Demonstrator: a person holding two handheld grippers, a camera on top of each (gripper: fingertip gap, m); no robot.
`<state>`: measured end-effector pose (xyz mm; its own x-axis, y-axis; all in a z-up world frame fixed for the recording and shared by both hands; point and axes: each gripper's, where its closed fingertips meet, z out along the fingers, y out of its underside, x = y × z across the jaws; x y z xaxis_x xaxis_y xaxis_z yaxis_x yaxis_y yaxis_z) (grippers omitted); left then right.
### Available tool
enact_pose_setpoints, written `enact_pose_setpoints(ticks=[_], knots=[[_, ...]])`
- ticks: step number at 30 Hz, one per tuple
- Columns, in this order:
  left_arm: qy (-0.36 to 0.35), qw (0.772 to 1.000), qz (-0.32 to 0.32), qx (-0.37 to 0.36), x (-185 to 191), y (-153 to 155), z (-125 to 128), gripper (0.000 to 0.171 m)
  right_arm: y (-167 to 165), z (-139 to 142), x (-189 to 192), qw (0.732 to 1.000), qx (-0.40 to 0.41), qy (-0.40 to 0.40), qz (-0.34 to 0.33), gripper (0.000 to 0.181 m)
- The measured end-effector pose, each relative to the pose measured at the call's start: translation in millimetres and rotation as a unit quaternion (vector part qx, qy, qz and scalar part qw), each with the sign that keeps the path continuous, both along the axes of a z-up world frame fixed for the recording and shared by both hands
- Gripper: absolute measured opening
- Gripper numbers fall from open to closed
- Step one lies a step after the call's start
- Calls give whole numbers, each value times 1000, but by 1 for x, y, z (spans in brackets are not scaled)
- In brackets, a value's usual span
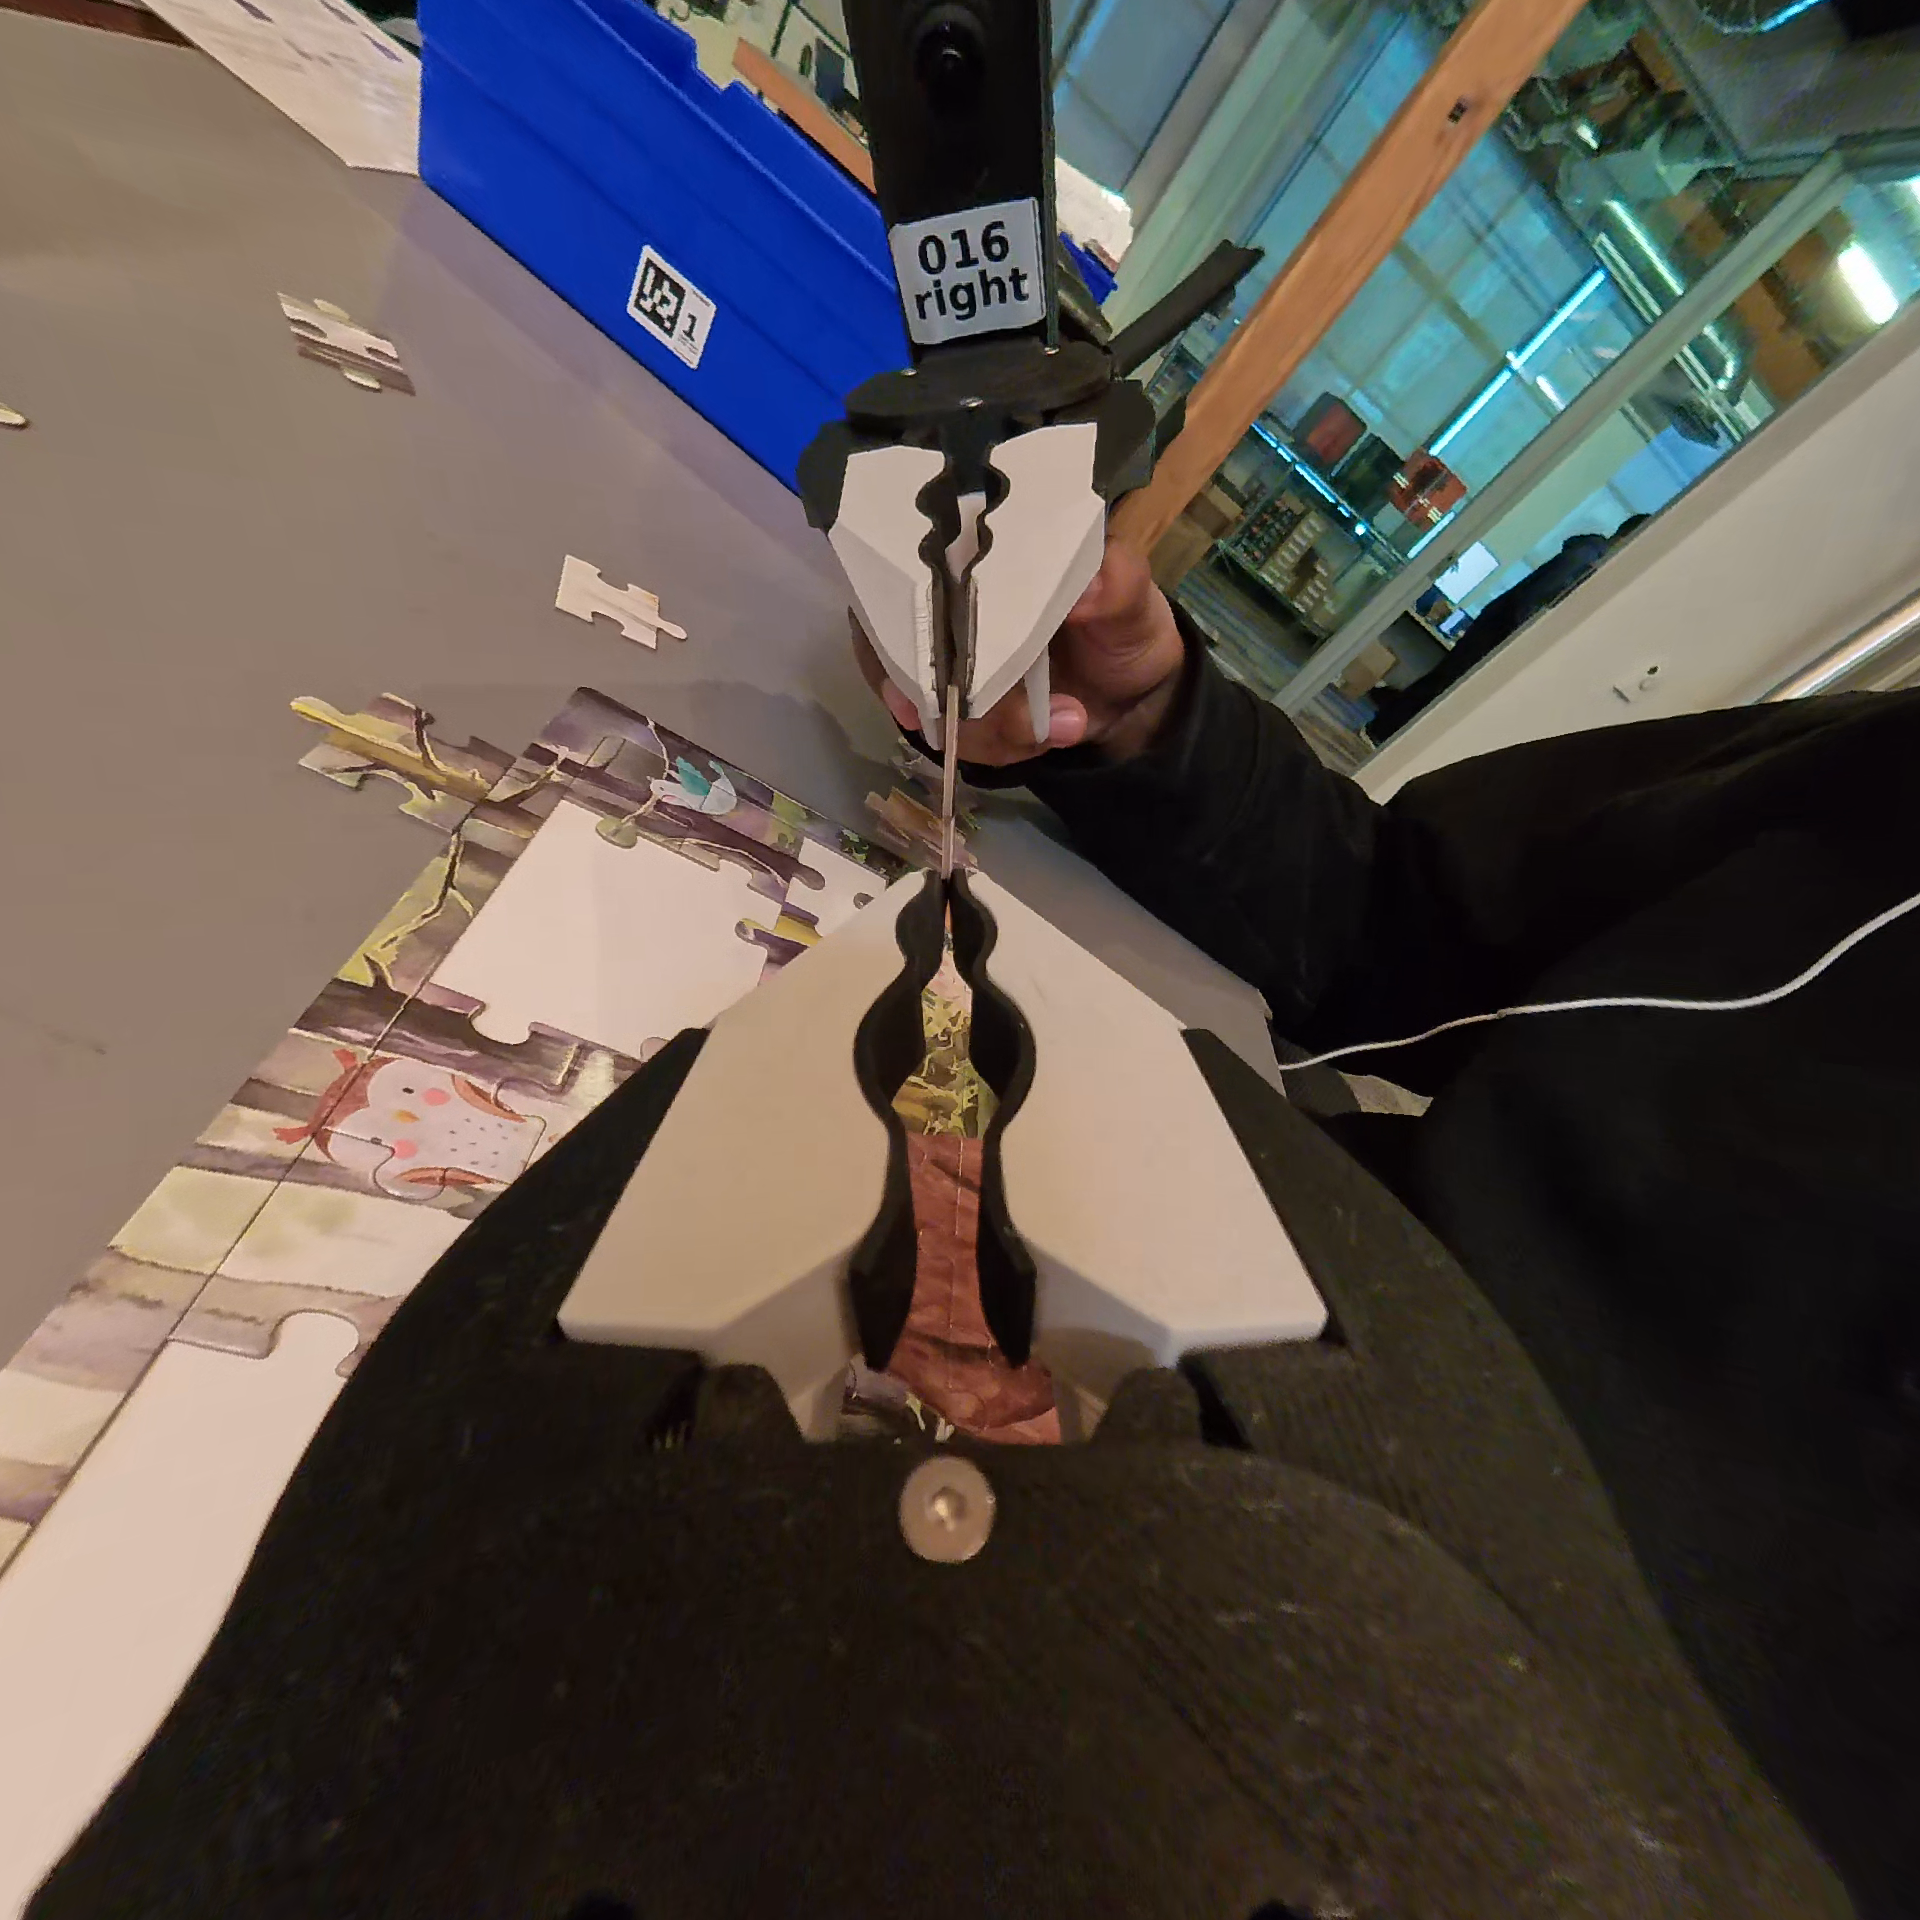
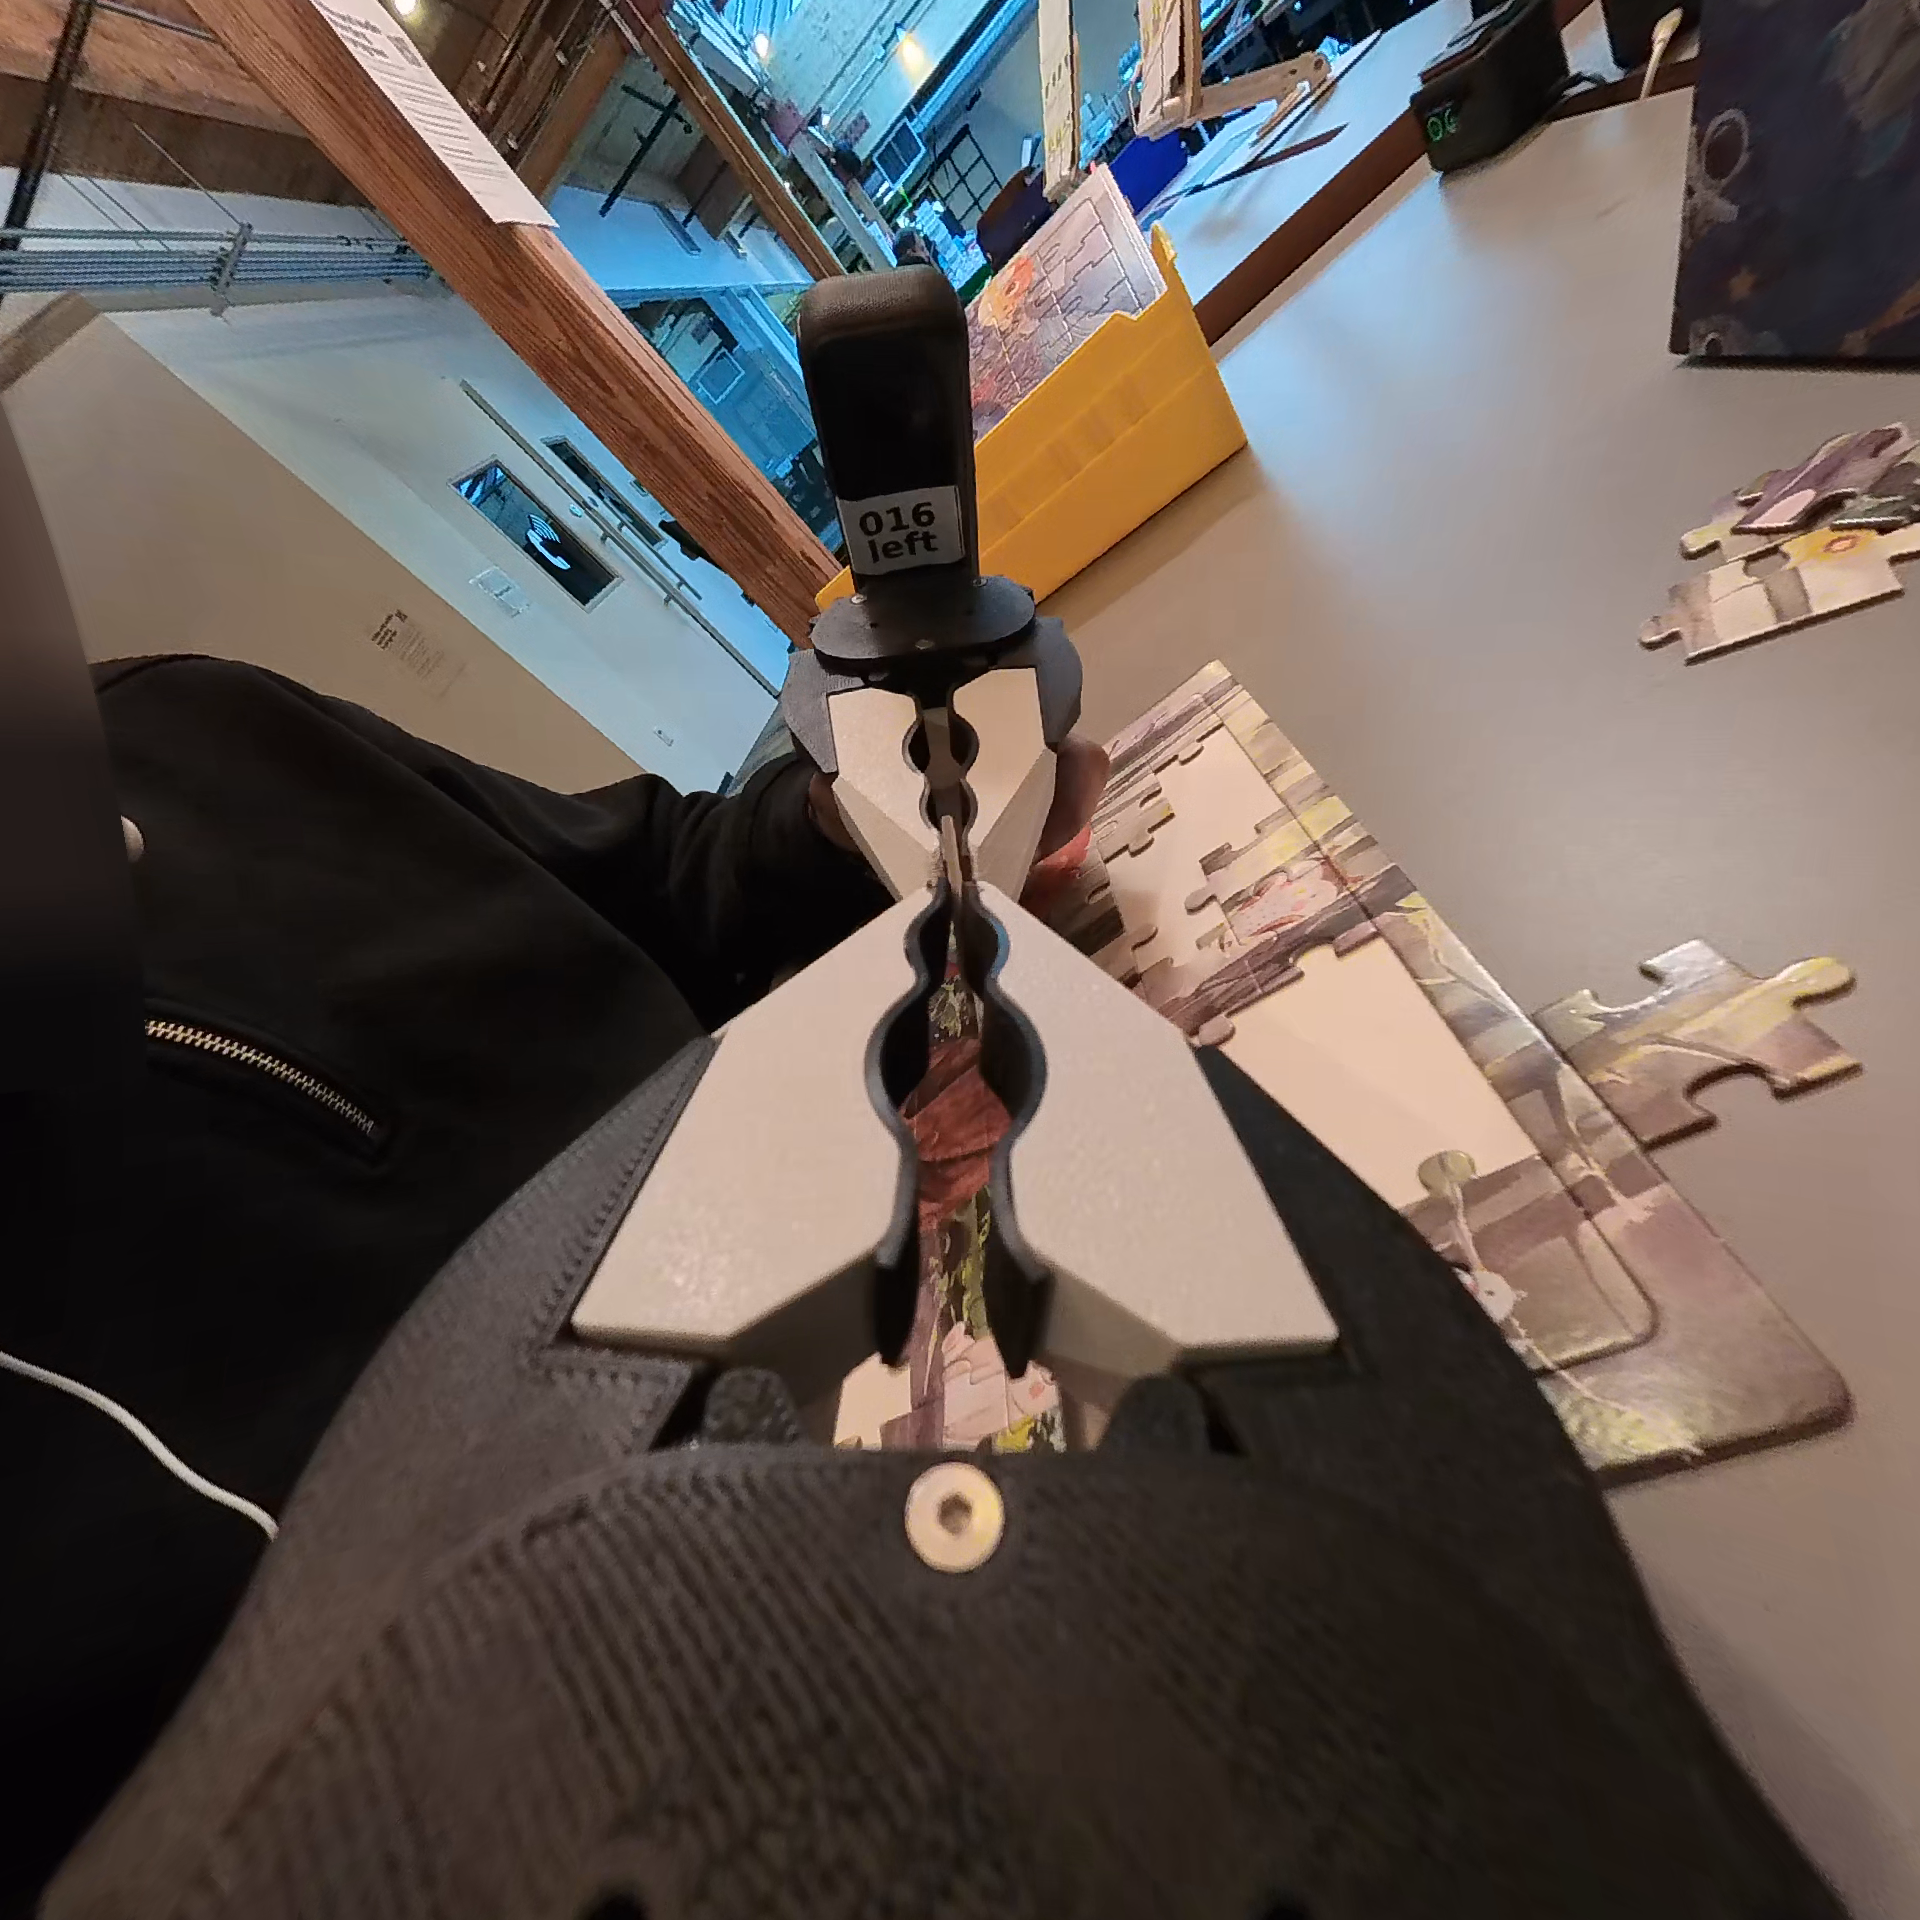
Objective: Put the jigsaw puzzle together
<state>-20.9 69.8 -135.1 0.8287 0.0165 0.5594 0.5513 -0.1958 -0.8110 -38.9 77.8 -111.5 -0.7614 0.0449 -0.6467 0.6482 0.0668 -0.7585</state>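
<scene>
Left gripper and right gripper, at its 12 o'clock, both pinch 1 edge-on puzzle piece above the tray.

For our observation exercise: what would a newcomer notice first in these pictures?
Two white-fingered grippers, left gripper and right gripper, meet tip to tip, pinching one thin jigsaw piece edge-on. Below lies the half-filled illustrated cardboard puzzle board, on a grey table.

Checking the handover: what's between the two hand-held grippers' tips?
A single puzzle piece, edge-on, spans the gap: left hand-held gripper and right hand-held gripper are both shut on it. Clearest in the left wrist view, above the puzzle board.
</scene>
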Motion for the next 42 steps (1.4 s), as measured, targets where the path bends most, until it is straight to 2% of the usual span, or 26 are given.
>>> enact_pose_setpoints(ticks=[17,27,34,42], knots=[[4,1000,-7,-8,4,1,-4,0,0,-1,0,1000,6,2,-2,0],[6,1000,0,-10,1,0,-5,1,11,3,-10,1000,3,-3,-30,0],[9,1000,5,-11,-1,0,-5,2,35,11,-27,997,-3,-3,-83,0],[9,1000,6,-12,-1,0,-6,3,35,1,-31,995,20,-12,-93,0]])
